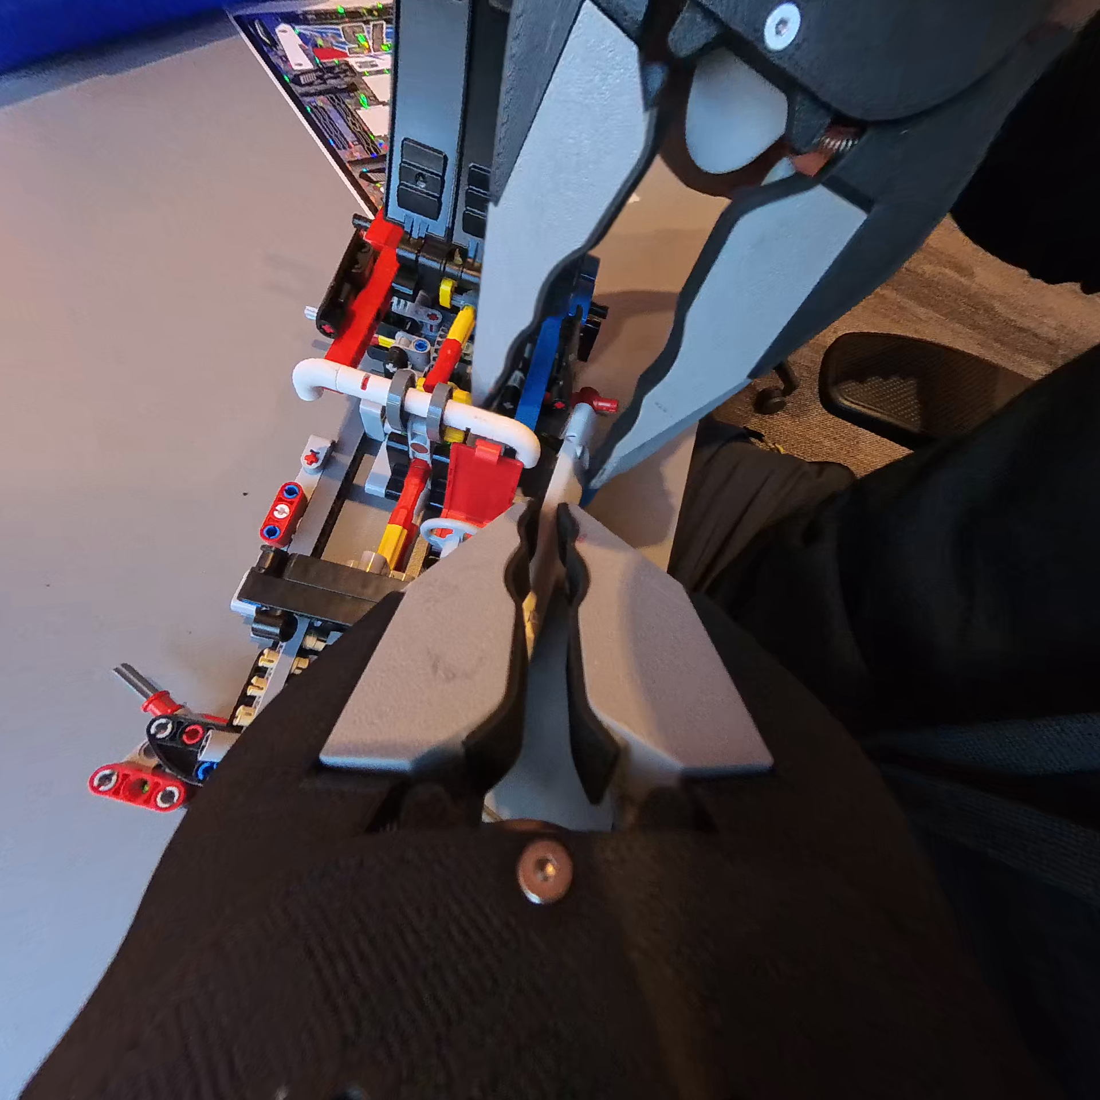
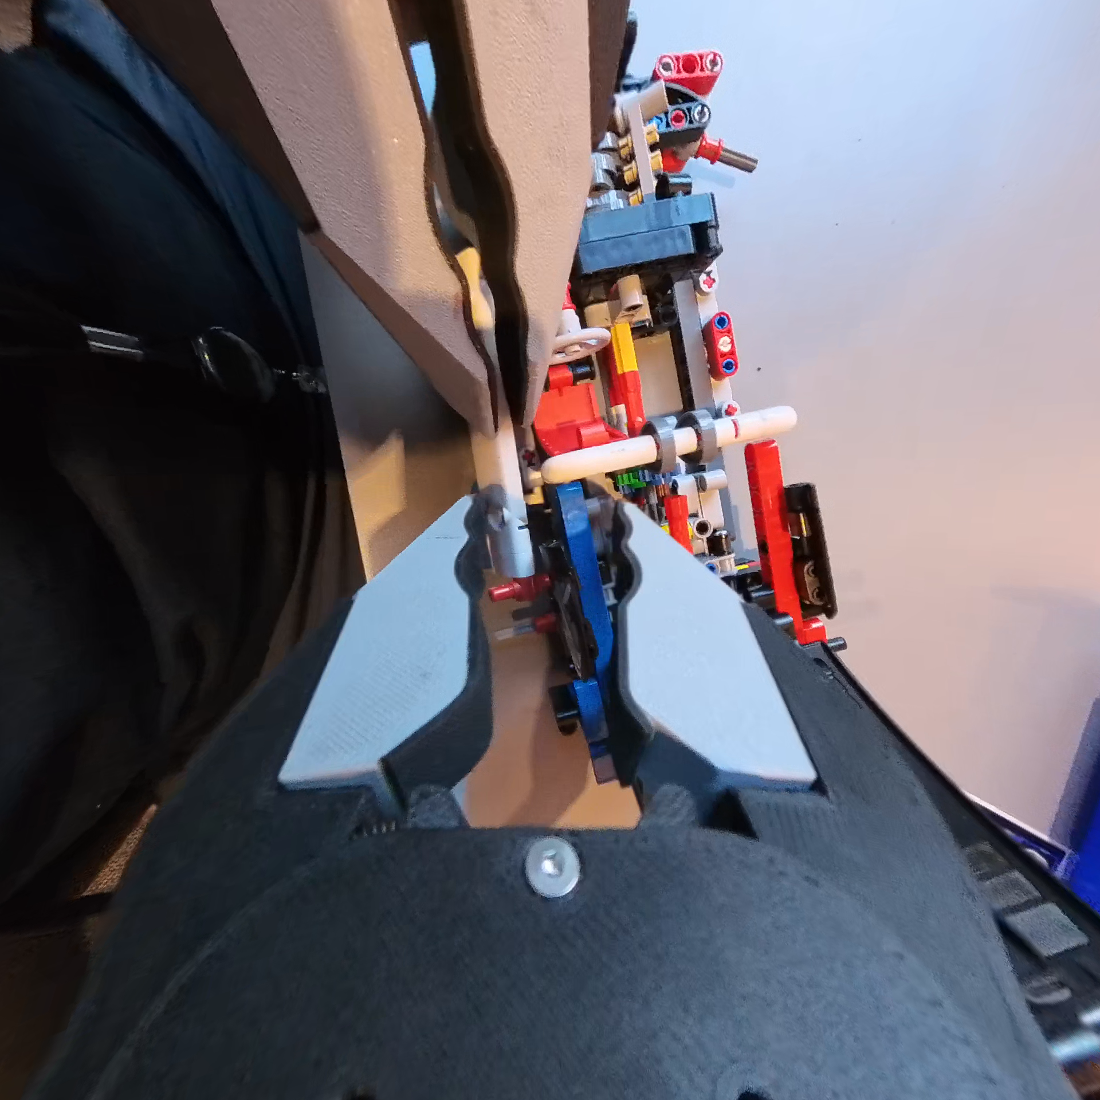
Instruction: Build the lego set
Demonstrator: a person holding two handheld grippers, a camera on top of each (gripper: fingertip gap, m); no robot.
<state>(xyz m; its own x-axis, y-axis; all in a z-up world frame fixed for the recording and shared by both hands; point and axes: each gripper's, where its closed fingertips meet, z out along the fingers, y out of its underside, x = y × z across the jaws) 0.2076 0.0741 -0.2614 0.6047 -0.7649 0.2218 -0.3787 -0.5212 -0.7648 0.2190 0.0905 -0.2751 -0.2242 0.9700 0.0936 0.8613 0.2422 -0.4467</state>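
Left hand-held gripper (image 1: 544, 512) pinched on lego model's (image 1: 416, 416) grey beam; right hand-held gripper (image 2: 550, 536) half-open around blue side plate (image 2: 580, 571). Light, rigid, probably snap-apart: grip frame beams.

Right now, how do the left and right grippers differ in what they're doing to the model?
The left gripper is pinched nearly shut on a thin light grey beam at the model's edge; the right gripper stands wider, straddling the blue beam and its black pins. They approach from opposite ends. Both work the same side of the lego model.
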